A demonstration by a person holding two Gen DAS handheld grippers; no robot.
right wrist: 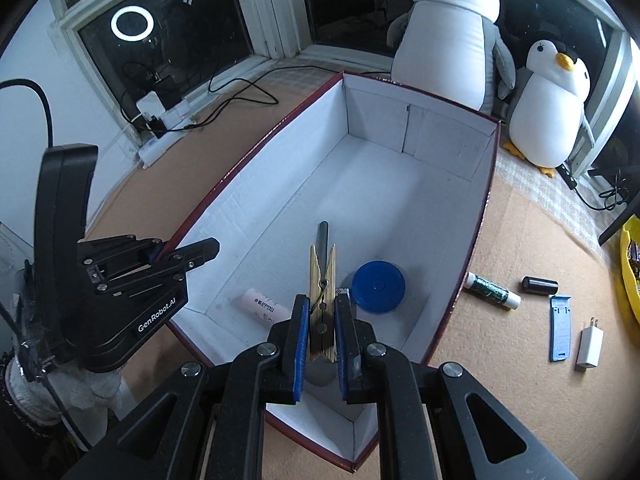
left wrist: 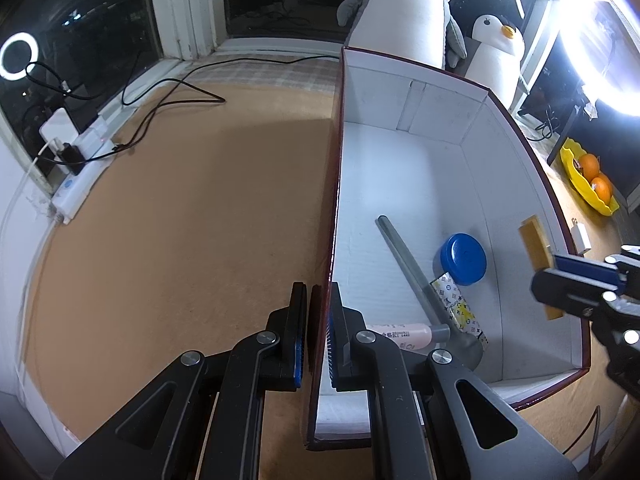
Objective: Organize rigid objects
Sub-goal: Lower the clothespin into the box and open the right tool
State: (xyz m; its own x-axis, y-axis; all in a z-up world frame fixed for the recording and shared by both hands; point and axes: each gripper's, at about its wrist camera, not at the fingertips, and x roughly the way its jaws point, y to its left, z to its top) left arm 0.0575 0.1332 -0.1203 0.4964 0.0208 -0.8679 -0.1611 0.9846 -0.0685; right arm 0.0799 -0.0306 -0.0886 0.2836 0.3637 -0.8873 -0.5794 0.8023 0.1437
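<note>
Right wrist: clothespin (right wrist: pixel 322 300) clamped btwn right gripper (right wrist: pixel 321 322) pads, over box (right wrist: pixel 416 184).

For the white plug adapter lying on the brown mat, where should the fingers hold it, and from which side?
Grip the white plug adapter across its two long flat sides at mid-body, coming from above. It lies flat, with its prongs at the far end, and nothing touches its sides.
</note>
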